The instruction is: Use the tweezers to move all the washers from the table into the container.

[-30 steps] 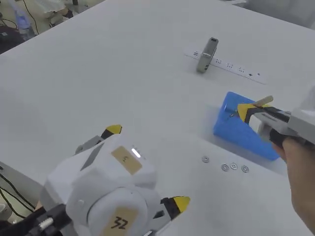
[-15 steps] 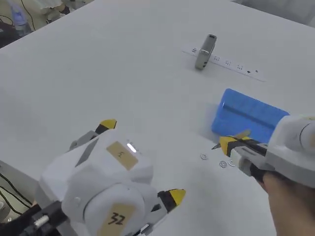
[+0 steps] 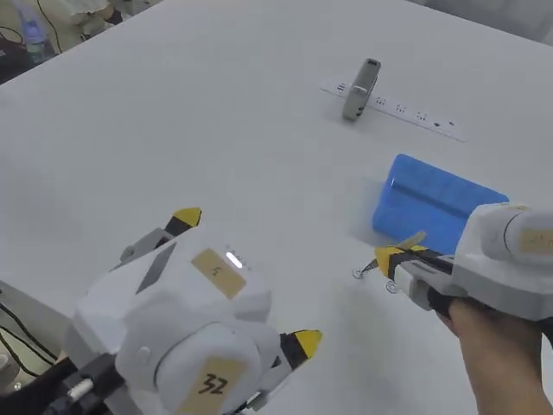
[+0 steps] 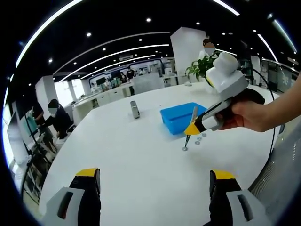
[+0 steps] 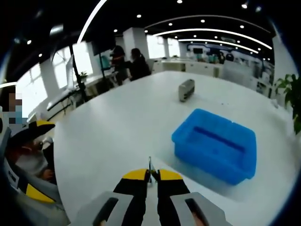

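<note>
Low on the left in the head view, my left gripper (image 3: 247, 278) stands open with nothing between its yellow tips. A hand holds my right gripper (image 3: 389, 258) in front of the blue container (image 3: 441, 207), and its jaws are shut on the tweezers (image 3: 370, 268). The tweezer tips point down at a small washer (image 3: 357, 275) on the white table; another washer (image 3: 391, 287) peeks out beside the gripper. In the left gripper view the tweezers (image 4: 188, 137) hang just above a washer (image 4: 185, 149), with more washers (image 4: 198, 140) beside it. In the right gripper view the tweezers (image 5: 150, 165) stick out between the closed yellow tips.
A white power strip (image 3: 406, 117) with an upright grey object (image 3: 361, 91) lies beyond the container. The white table (image 3: 216, 130) stretches wide to the left. In the left gripper view, people sit at desks far behind.
My right gripper came down and left from over the blue container to the washers, bringing the tweezer tips to the leftmost washer. The left gripper stayed where it was.
</note>
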